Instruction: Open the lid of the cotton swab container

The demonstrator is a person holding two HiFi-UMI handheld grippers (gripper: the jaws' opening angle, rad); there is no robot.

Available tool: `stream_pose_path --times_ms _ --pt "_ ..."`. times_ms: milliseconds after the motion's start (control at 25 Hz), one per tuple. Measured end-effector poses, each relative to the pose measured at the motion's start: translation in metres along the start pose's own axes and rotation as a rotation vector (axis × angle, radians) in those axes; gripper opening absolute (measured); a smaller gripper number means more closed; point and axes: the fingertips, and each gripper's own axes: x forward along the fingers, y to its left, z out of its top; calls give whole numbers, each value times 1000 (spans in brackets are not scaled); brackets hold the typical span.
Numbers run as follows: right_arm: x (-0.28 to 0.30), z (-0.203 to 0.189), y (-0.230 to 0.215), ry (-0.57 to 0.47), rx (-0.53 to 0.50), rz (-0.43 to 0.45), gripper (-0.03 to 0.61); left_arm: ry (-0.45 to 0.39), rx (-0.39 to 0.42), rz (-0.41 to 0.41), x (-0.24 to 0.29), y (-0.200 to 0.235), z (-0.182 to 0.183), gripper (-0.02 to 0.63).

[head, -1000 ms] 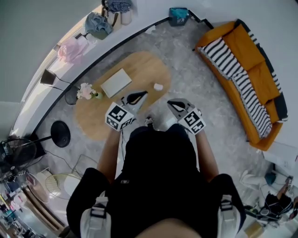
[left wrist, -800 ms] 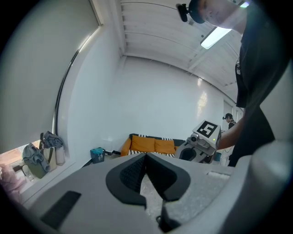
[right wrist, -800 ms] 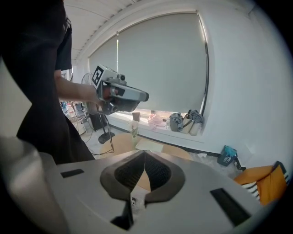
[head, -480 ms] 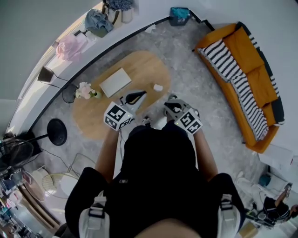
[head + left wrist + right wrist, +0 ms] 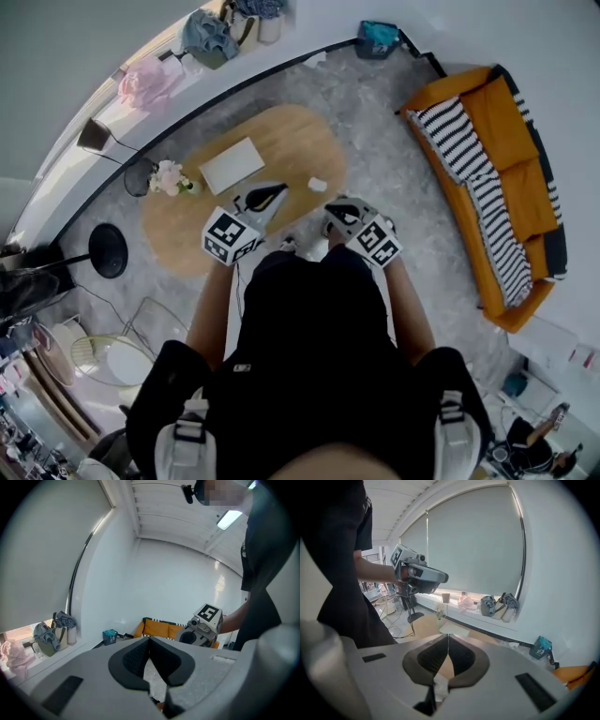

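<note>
Step in hand, as judged: the approach to the table, with no contact made yet. The left gripper (image 5: 149, 640) has its jaws pressed together with nothing between them; the right gripper (image 5: 448, 637) is likewise closed and empty. Both are held in front of the person's body, at the near edge of the wooden table (image 5: 300, 141). To do this step well, both pairs of jaws need to be spread before they reach the work. One gripper should steady the body of the container while the other takes the lid at its edge. A one-sided pull would likely drag or tip so small and light an item. The descent should be slow, as the jaws now point across the room, not at the tabletop. The only candidate for the cotton swab container (image 5: 319, 185) is a small white object lying alone near the right end of the table. It lies just beyond the right gripper and apart from the flat white item (image 5: 232, 165) and the flowers (image 5: 169, 176). It is too small here to make out a lid, a hinge, or whether it is closed.
</note>
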Motion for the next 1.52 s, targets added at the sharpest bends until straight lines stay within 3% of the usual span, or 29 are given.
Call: stream_pose_path --times_ms 480,640,880,1080,1440,1520 --pt "31 -52 -42 80 46 64 -5 48 -20 24 36 15 4 0" --pt "52 -88 -47 141 20 85 -5 88 -8 23 50 18 -2 0" --pt "83 -133 -54 205 39 124 -5 83 -16 33 65 28 -9 0" --pt "115 -167 -64 263 36 123 -5 118 -88 36 70 31 -27 0" --pt "170 -250 -79 397 65 86 -3 148 -119 24 81 43 -57 0" --pt "180 -268 -79 428 69 95 33 155 -126 28 86 50 -64 0"
